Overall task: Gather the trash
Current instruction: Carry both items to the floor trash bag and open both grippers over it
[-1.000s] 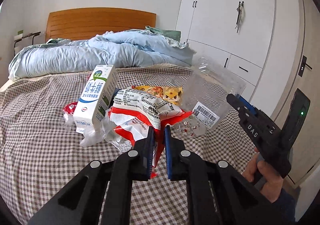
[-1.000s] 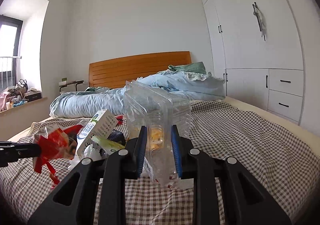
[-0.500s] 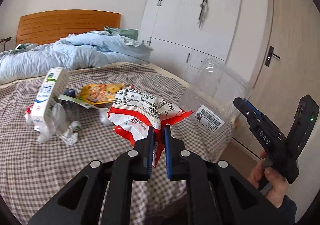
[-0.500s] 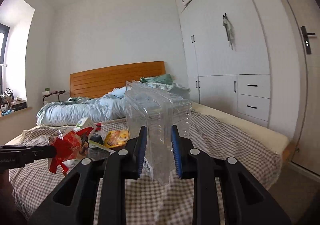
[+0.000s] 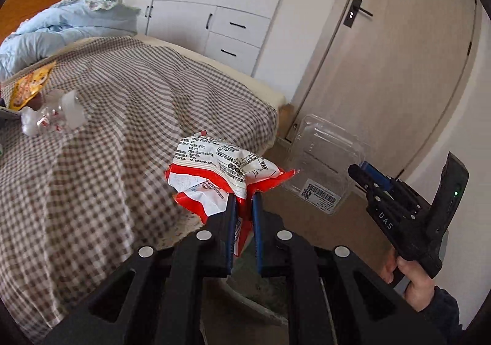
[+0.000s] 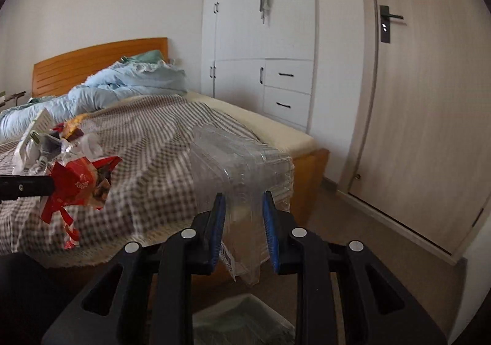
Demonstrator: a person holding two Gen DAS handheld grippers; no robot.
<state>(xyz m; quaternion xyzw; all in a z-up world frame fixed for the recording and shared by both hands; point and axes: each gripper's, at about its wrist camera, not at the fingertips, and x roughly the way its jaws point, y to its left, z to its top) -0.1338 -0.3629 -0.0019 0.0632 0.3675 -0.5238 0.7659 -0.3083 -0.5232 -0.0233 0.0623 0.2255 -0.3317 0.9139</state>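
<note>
Left wrist view: left gripper (image 5: 244, 196) fingers (image 5: 230, 216) clenched on the red-and-white snack wrapper (image 5: 219, 174). Wrapper's lower red edge sits pinched between the blue pads, the rest fans out ahead and to the left of the tips, hanging in the air past the foot corner of the bed (image 5: 122, 130), over the floor (image 5: 307, 222).

Right gripper (image 5: 357, 171) visible on the right side, held by a hand (image 5: 412, 279). Its fingers grip the clear plastic clamshell box (image 5: 325, 167), barcode label facing this camera. Box hangs off the bed, in front of the door (image 5: 399, 68).

Right wrist view: right gripper (image 6: 244, 205) fingers (image 6: 218, 222) closed on the box (image 6: 242, 173); box body sticks up and forward from between the pads, its lower part drops below them. Wrapper (image 6: 76, 188) at left, held off the bed's foot edge. A grey-green bin (image 6: 242, 320) shows at the bottom edge, directly under the box; blurred.

Leftover trash on the bed: yellow snack bag (image 5: 29, 85), crumpled clear wrap (image 5: 52, 114), milk carton (image 6: 32, 133).

Versus 1.0 s ago: both loads were over the checked bedspread next to the trash pile; now both have swung off the bed toward the door side, grips unchanged.
</note>
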